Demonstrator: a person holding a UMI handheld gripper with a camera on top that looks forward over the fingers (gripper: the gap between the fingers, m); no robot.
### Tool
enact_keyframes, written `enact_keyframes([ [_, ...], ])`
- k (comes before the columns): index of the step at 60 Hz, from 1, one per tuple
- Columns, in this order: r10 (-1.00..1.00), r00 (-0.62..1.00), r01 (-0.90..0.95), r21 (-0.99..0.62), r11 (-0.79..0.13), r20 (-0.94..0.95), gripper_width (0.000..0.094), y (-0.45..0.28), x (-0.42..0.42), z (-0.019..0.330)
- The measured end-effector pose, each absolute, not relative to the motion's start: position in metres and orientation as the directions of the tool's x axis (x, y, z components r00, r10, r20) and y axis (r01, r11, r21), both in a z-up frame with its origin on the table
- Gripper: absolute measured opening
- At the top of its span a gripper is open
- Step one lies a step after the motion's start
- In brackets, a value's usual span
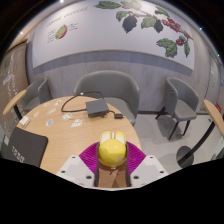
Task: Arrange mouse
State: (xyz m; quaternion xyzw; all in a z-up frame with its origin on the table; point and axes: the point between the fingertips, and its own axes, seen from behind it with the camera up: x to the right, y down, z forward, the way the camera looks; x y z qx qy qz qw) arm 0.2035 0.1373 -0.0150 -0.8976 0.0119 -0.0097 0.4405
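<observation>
While level above the table (70,125), fingers (103,170) clamping yellow mouse (112,150).

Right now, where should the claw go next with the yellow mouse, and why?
Probably forward a little and down. The claw seems to pinch the yellow mouse between its pink pads, above the wooden table. The grey flat item lies just beyond the fingers, with bare tabletop beside it, likely a good spot to set the mouse.
</observation>
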Motion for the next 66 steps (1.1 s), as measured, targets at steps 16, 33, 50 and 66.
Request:
enact_keyframes([
  [16, 0.037, 0.998, -0.03, -0.891, -0.454, -0.053, 0.0341, 0.088, 0.053, 0.093],
  [33, 0.075, 0.991, -0.048, -0.809, -0.586, -0.113, 0.0359, 0.049, -0.119, 0.015],
  [50, 0.178, 0.984, 0.122, -0.767, -0.63, 0.01, 0.0528, 0.034, -0.131, -0.015],
  [66, 0.317, 0.948, 0.169, -0.806, -0.567, -0.024, 0.0858, -0.024, -0.092, 0.023],
])
